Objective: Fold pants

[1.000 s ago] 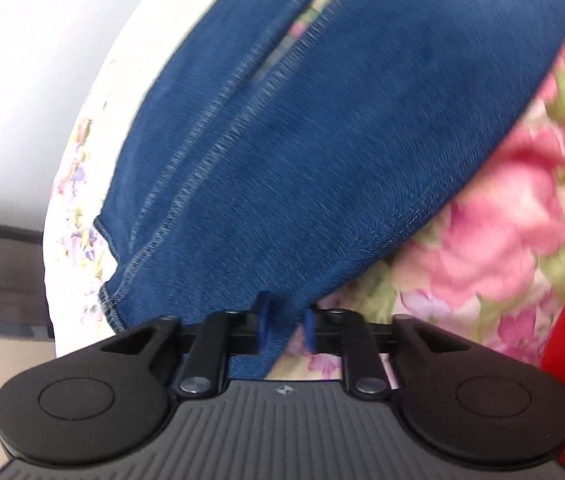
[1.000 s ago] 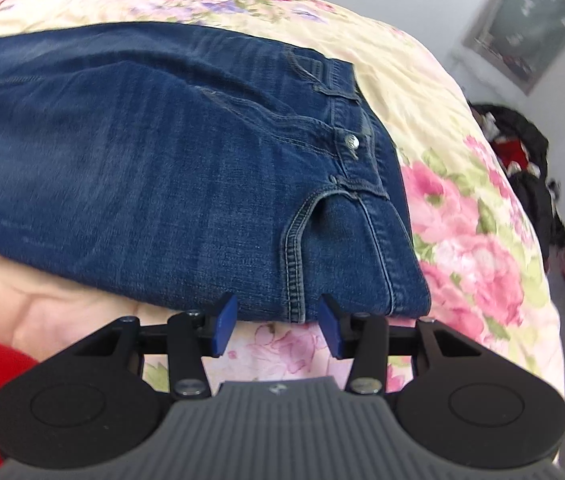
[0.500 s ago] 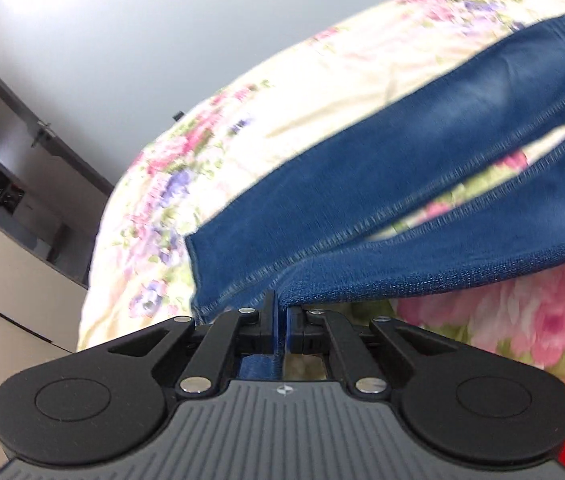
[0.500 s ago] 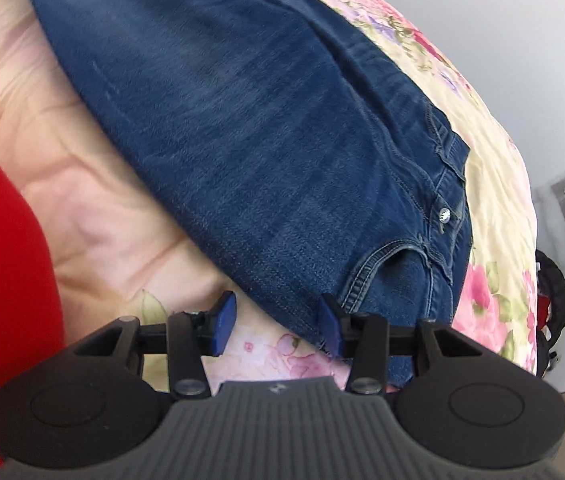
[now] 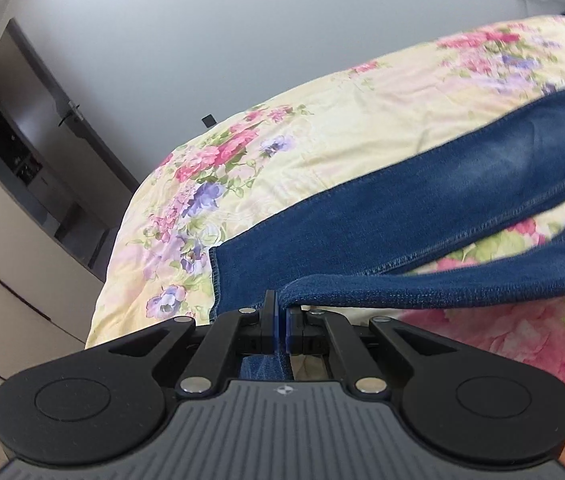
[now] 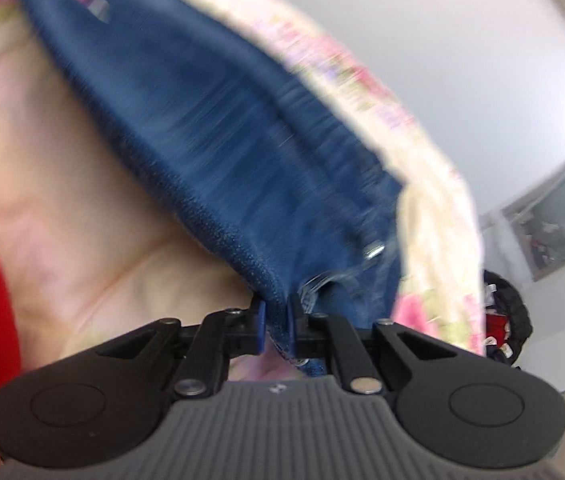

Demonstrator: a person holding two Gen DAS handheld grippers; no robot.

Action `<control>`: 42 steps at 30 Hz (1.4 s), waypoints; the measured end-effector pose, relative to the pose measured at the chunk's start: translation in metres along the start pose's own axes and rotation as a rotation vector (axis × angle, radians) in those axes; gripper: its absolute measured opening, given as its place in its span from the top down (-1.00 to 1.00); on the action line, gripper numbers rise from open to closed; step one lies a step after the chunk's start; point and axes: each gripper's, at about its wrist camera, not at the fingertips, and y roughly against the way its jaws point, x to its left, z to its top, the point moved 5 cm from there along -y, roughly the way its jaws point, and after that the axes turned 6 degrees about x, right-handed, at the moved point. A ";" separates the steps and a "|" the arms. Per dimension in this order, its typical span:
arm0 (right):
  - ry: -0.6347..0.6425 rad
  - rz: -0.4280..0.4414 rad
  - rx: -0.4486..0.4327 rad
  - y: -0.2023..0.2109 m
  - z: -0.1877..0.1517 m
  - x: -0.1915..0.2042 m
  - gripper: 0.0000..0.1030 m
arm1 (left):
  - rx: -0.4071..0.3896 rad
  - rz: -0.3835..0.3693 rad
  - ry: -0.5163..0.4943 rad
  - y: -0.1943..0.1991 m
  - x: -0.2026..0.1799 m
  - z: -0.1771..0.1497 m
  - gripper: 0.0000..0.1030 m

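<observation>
The blue jeans (image 5: 422,200) lie across the floral bedspread (image 5: 322,136), with bare cover toward its far edge. The left gripper (image 5: 281,320) is clamped on a hem, lifted since earlier; the right gripper (image 6: 275,320) has just closed, pinching the waist corner

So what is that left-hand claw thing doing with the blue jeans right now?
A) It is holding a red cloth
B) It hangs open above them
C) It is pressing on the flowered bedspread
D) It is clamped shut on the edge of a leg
D: the left gripper has its blue pads closed on denim at the leg end of the jeans, lifting that edge off the flowered bedspread.
</observation>
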 end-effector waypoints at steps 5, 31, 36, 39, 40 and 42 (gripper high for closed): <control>-0.058 -0.039 -0.086 0.030 0.055 -0.058 0.97 | -0.014 -0.019 0.089 0.011 0.027 0.020 0.95; -0.070 -0.051 0.203 -0.329 0.238 -0.076 0.95 | 0.257 0.054 -0.102 -0.286 -0.033 0.154 0.94; -0.093 -0.075 0.215 -0.331 0.237 -0.072 0.85 | 0.237 0.017 -0.061 -0.295 -0.029 0.147 0.43; -0.132 -0.123 0.211 -0.311 0.239 -0.074 0.67 | 0.170 -0.046 -0.003 -0.271 -0.016 0.148 -0.34; -0.148 -0.134 0.203 -0.303 0.240 -0.074 0.59 | 0.147 -0.061 -0.002 -0.262 -0.012 0.147 -0.34; -0.196 -0.138 0.169 -0.281 0.243 -0.073 0.03 | 0.108 -0.096 -0.007 -0.236 -0.001 0.145 -0.34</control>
